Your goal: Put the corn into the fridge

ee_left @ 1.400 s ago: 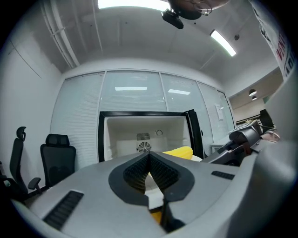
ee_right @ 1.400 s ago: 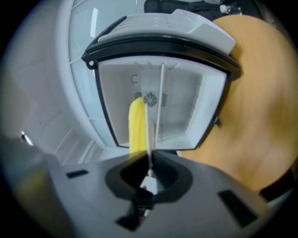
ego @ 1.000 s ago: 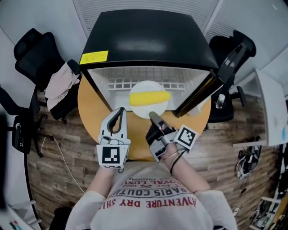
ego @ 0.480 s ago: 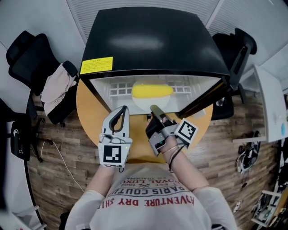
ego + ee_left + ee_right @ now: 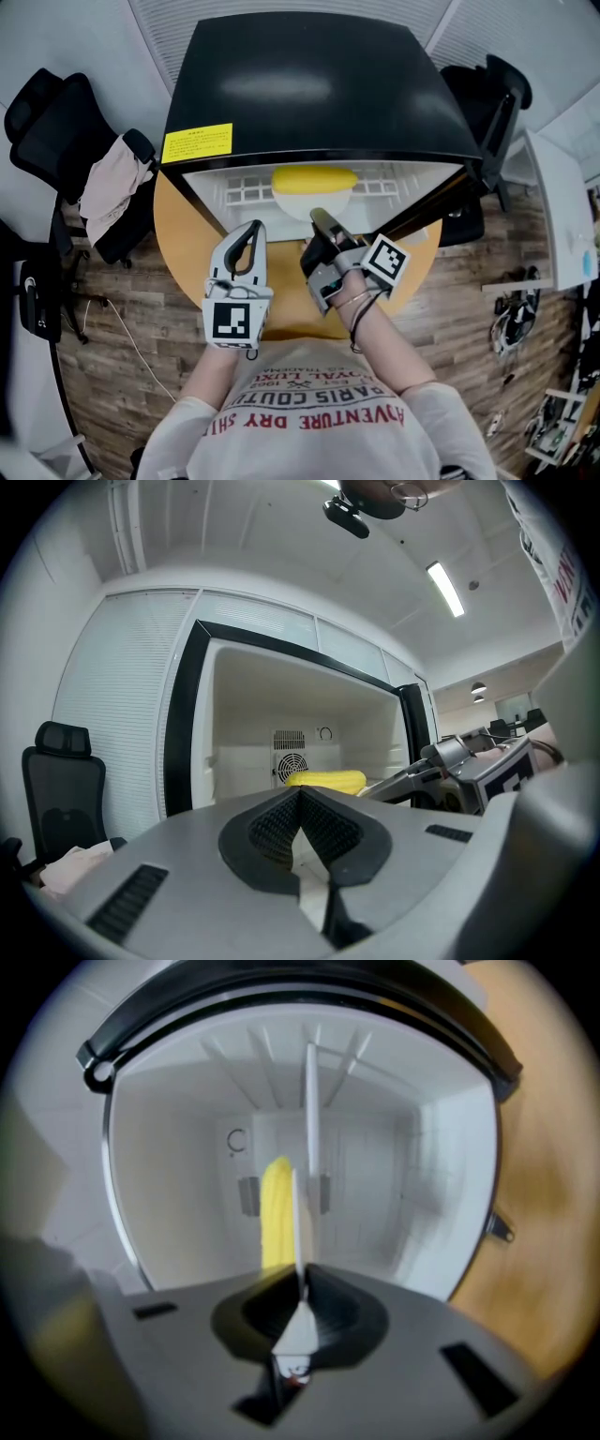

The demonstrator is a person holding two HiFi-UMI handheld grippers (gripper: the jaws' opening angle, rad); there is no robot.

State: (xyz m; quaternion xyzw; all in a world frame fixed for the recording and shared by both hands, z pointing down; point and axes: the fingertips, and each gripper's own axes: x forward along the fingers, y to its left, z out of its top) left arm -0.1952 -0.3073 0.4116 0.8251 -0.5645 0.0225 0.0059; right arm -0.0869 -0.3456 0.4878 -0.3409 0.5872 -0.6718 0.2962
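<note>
— Where's the corn?
— The smooth yellow corn (image 5: 314, 178) lies on a round white plate (image 5: 312, 202) inside the boxy black fridge (image 5: 300, 84).
— And the grippers?
— The right gripper (image 5: 320, 218) pinches the plate's thin rim. The left gripper (image 5: 249, 231) is closed and empty.

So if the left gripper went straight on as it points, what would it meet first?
Likely the open fridge: the left gripper, shut and empty, points into its white interior, toward the back wall just left of the corn. Depth is unclear, so it might clip the corn.
</note>
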